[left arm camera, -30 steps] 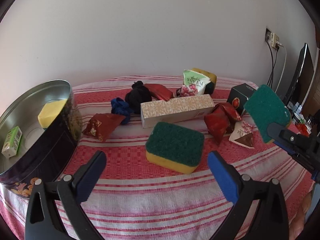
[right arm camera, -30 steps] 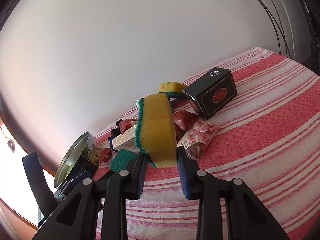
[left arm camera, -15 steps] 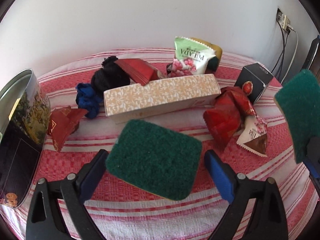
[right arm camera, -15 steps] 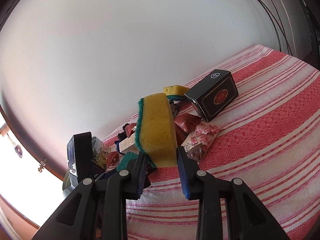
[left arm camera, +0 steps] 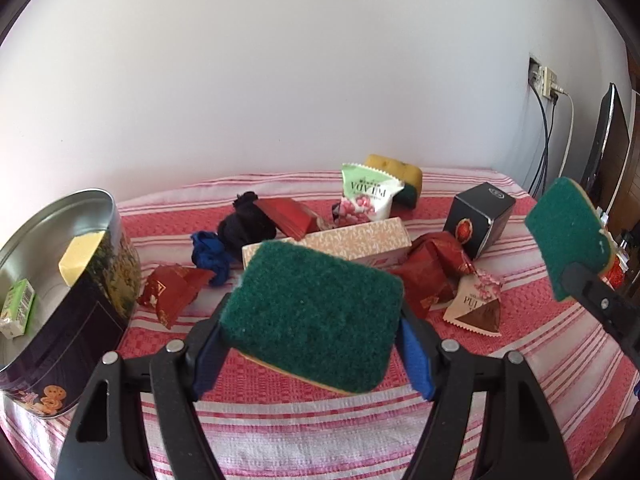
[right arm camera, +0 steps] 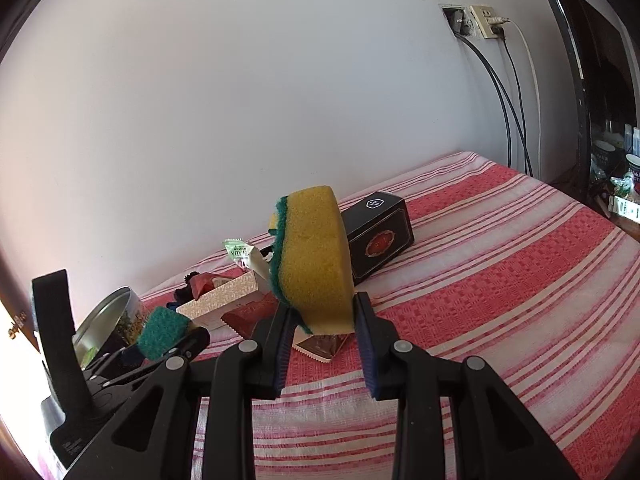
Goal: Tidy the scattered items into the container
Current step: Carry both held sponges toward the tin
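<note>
A green-topped sponge with a yellow base (left arm camera: 316, 312) sits between the blue pads of my left gripper (left arm camera: 310, 340). The jaws are closing and press on its two sides, and it hangs just above the striped cloth. My right gripper (right arm camera: 322, 312) is shut on a second sponge (right arm camera: 316, 256), held upright with its yellow side towards the camera. That sponge also shows at the right of the left wrist view (left arm camera: 568, 232). The round metal tin (left arm camera: 76, 292) stands at the left, holding a yellow sponge (left arm camera: 80, 256) and a small green carton (left arm camera: 18, 308).
On the red-striped cloth lie a long patterned box (left arm camera: 360, 240), a black box (left arm camera: 480, 220), red wrappers (left arm camera: 172, 292), blue cloth (left arm camera: 208, 254), black cloth (left arm camera: 246, 224), a green-white snack packet (left arm camera: 366, 196) and a brown-white packet (left arm camera: 476, 308). A monitor (left arm camera: 608, 148) and wall cables stand right.
My left gripper went forward around the green sponge, closed on it and drew back with it, bringing the tin into view again. The right gripper turned slightly, still gripping its sponge.
</note>
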The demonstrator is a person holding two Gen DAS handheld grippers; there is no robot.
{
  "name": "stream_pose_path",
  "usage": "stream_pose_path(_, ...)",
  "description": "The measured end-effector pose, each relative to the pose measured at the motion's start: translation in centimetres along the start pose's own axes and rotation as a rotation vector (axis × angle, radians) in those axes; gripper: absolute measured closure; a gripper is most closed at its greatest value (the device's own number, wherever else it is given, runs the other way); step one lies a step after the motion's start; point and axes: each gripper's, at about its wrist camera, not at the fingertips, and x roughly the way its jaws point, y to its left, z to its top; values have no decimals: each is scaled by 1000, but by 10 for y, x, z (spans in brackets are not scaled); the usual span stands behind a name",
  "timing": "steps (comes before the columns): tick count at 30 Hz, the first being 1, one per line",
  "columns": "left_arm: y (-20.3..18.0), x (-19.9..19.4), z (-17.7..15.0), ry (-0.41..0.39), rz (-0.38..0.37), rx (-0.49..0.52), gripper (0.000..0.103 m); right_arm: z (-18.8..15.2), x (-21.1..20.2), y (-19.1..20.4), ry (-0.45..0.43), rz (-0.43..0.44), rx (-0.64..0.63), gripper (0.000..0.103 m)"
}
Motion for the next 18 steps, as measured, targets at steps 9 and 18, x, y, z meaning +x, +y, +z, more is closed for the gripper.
stream_pose_path(9, 4, -5, 2, -17, -29, -12, 29, -7, 5, 12, 8, -34, -74, 71)
stream_pose_path(18, -1, -16, -2, -49, -38, 29, 29, -7, -1, 7, -12, -58, -36, 71)
